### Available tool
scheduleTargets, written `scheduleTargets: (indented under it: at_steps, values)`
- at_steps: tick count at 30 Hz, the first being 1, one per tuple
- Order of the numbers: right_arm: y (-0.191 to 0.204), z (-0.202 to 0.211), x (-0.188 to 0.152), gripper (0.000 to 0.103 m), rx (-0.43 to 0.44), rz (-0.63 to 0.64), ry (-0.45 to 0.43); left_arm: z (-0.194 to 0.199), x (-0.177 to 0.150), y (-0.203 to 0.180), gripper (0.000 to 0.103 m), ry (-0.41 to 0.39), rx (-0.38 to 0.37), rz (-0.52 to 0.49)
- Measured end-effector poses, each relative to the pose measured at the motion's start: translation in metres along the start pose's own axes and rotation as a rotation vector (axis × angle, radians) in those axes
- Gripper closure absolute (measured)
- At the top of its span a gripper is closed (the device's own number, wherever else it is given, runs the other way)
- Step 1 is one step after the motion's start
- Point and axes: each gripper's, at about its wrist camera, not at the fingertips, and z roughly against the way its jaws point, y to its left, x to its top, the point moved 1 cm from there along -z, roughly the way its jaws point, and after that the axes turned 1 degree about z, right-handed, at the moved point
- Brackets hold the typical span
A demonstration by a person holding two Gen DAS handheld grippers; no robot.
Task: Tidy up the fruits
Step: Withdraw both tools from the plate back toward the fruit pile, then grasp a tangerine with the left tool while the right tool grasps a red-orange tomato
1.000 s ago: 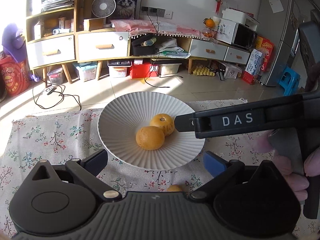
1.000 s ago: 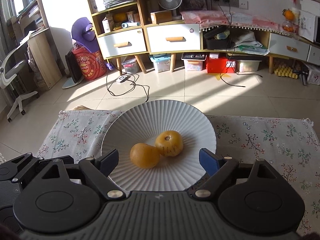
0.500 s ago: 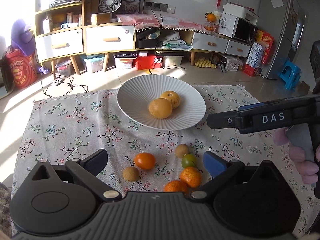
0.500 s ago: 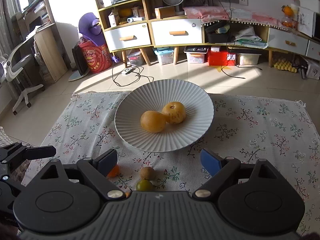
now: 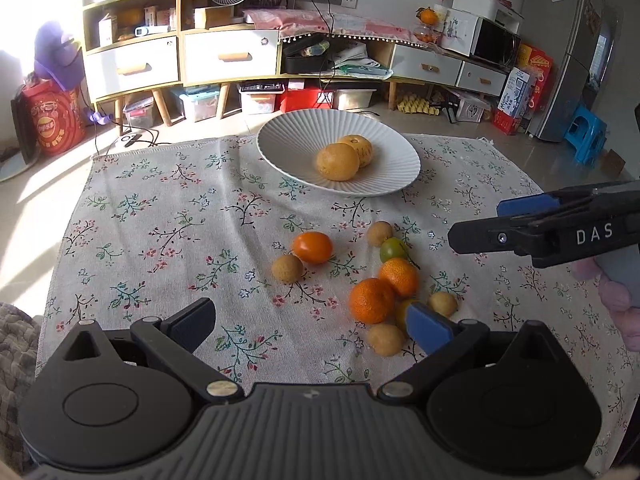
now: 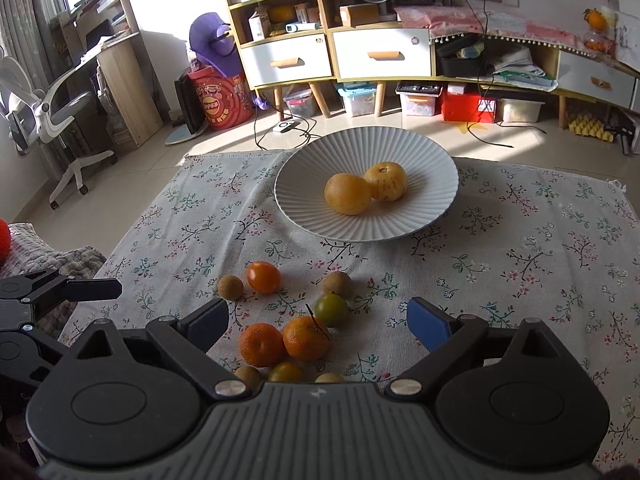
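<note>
**Picking the next fruit from the near cluster**

Two yellow-orange fruits [image 6: 347,199] already sit touching each other in the white ribbed plate [image 6: 424,216] at the far side of the flowered cloth [image 6: 520,248] on the desk. The rest lie loose on the cloth, nearer than the plate: two mandarins [image 6: 306,338] side by side, a green fruit [image 6: 331,310] just beyond them, an orange tomato-like fruit [image 6: 263,277] to the left, and several small brown fruits [image 6: 230,287] scattered around.

The right claw [image 6: 318,322] has just been opening; its jaws are spread wide with nothing between the pads, and it hangs over the mandarins. The left claw [image 5: 312,322] is also spread and empty.

The step in hand looks like choosing the next fruit to carry to the plate. To do it well, take one fruit at a time. The mandarins touch each other, so closing across both would likely push one away. Approach the outer one from the free side, bring the pads level with its widest part, and close gently, since soft peel bruises. The small round fruits will probably roll if nudged. Set each fruit down in a bare part of the plate, clear of the two already there.
</note>
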Motion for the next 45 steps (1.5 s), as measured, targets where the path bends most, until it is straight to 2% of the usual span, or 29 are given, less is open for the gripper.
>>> scheduleTargets:
  at_steps: [6, 18, 25, 29, 32, 33, 36, 44, 45]
  values:
    - [0.009, 0.007, -0.02, 0.005, 0.016, 0.058, -0.01, 0.005, -0.018, 0.004, 0.004, 0.044, -0.006, -0.035]
    - [0.029, 0.019, -0.047, 0.002, 0.107, 0.181, -0.022, 0.018, -0.044, 0.005, 0.004, 0.104, -0.058, -0.09]
    - [0.045, 0.016, -0.069, 0.002, 0.166, 0.271, 0.015, 0.01, -0.059, 0.0, 0.004, 0.222, -0.128, -0.153]
    - [0.054, 0.012, -0.082, 0.002, 0.184, 0.314, 0.05, 0.01, -0.065, -0.005, 0.007, 0.245, -0.143, -0.197]
    - [0.061, 0.007, -0.09, 0.004, 0.189, 0.345, 0.076, 0.01, -0.066, -0.004, 0.016, 0.255, -0.157, -0.195]
    - [0.064, 0.006, -0.092, 0.005, 0.192, 0.354, 0.083, 0.009, -0.066, -0.003, 0.022, 0.263, -0.156, -0.192]
    - [0.07, 0.003, -0.095, 0.01, 0.198, 0.366, 0.099, 0.005, -0.067, 0.0, 0.03, 0.298, -0.164, -0.168]
    - [0.079, -0.007, -0.098, 0.039, 0.206, 0.391, 0.156, 0.004, -0.066, 0.002, 0.053, 0.31, -0.178, -0.155]
    - [0.079, -0.007, -0.099, 0.04, 0.209, 0.39, 0.159, 0.004, -0.066, 0.003, 0.056, 0.31, -0.176, -0.152]
